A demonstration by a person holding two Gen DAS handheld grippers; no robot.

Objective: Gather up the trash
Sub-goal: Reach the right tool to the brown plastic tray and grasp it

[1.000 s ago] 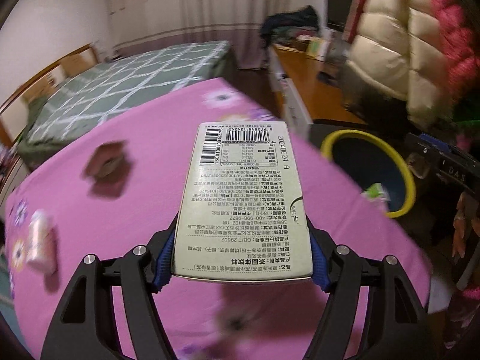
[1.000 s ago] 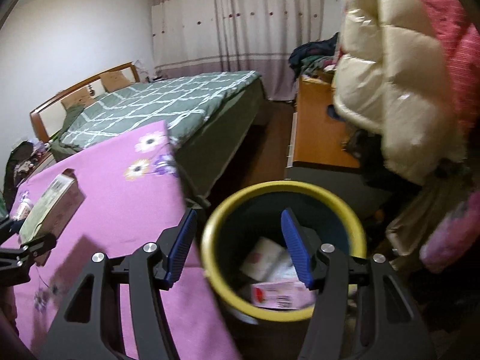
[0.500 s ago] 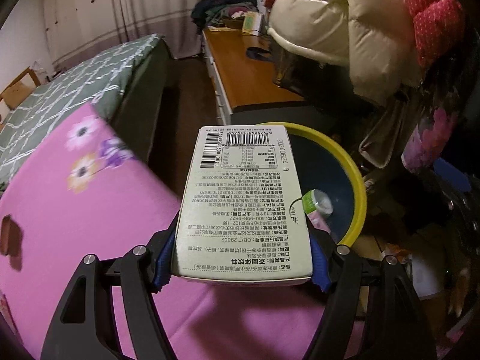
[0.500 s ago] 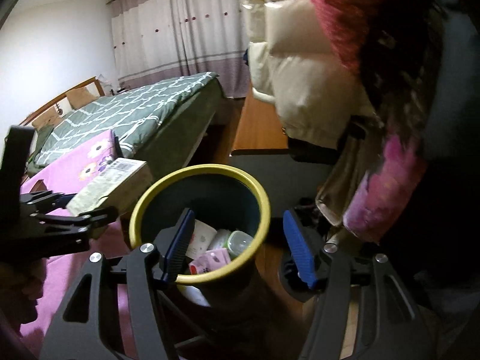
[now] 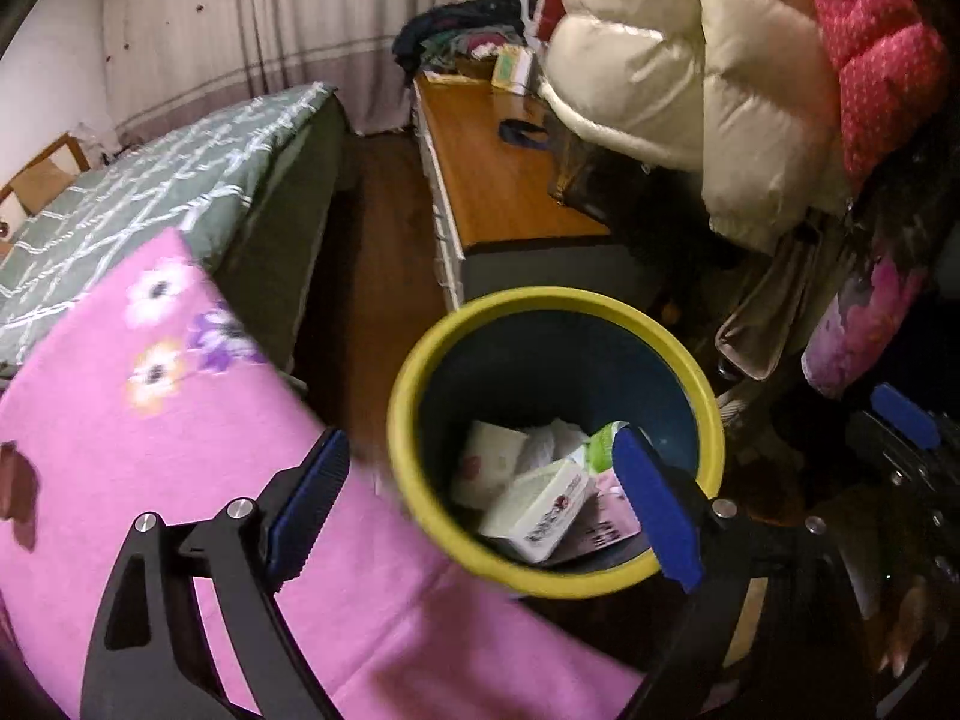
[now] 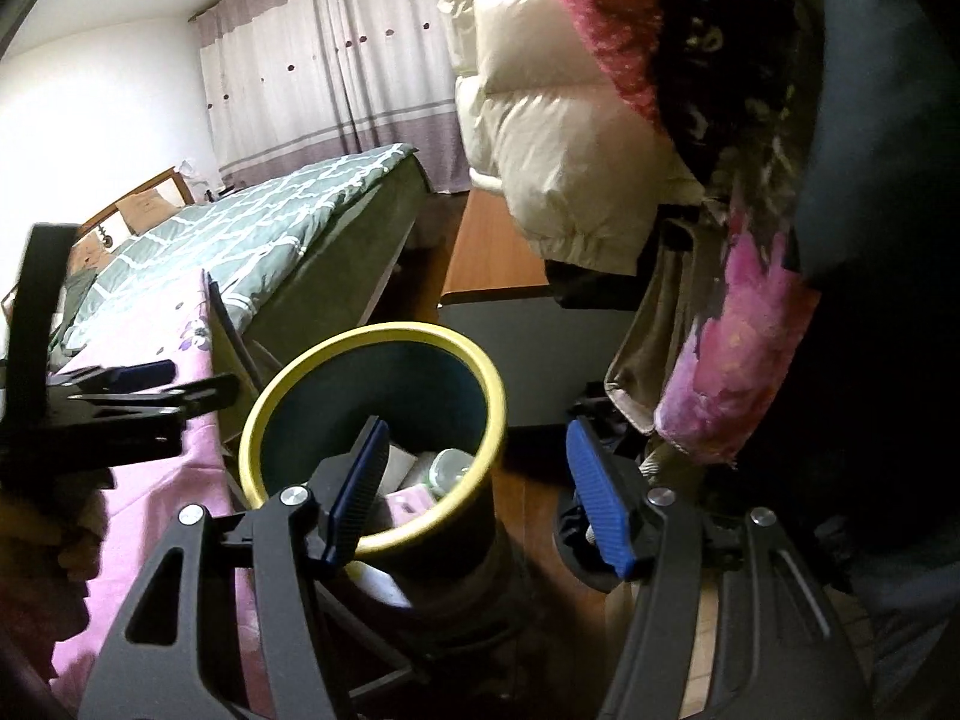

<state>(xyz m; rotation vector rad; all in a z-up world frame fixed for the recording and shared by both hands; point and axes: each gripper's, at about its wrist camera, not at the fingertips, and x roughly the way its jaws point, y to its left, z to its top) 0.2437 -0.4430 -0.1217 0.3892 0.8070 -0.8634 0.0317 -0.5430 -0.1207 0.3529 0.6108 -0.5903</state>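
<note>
A dark bin with a yellow rim (image 5: pixel 420 516) stands beside the pink table. My left gripper (image 5: pixel 480 504) is open and empty, hovering over the bin's near edge. A pale carton (image 5: pixel 537 507) lies inside the bin on other boxes and a bottle. In the right wrist view the same bin's rim (image 6: pixel 480 372) is below and ahead, with a bottle (image 6: pixel 450 468) and a pink box (image 6: pixel 411 504) inside. My right gripper (image 6: pixel 480 498) is open and empty at the bin's right side. The left gripper (image 6: pixel 138 384) shows there too, at the left.
The pink flowered tablecloth (image 5: pixel 180 450) ends at the bin. A brown scrap (image 5: pixel 15 483) lies on it at the left. A green bed (image 5: pixel 150 192), a wooden cabinet (image 5: pixel 498 180) and hanging puffy coats (image 5: pixel 690 60) stand behind. Coats (image 6: pixel 750 330) crowd the right.
My left gripper swung from over the table to above the bin and opened. The pale carton has left its fingers and now lies in the bin. The right gripper drifted right of the bin.
</note>
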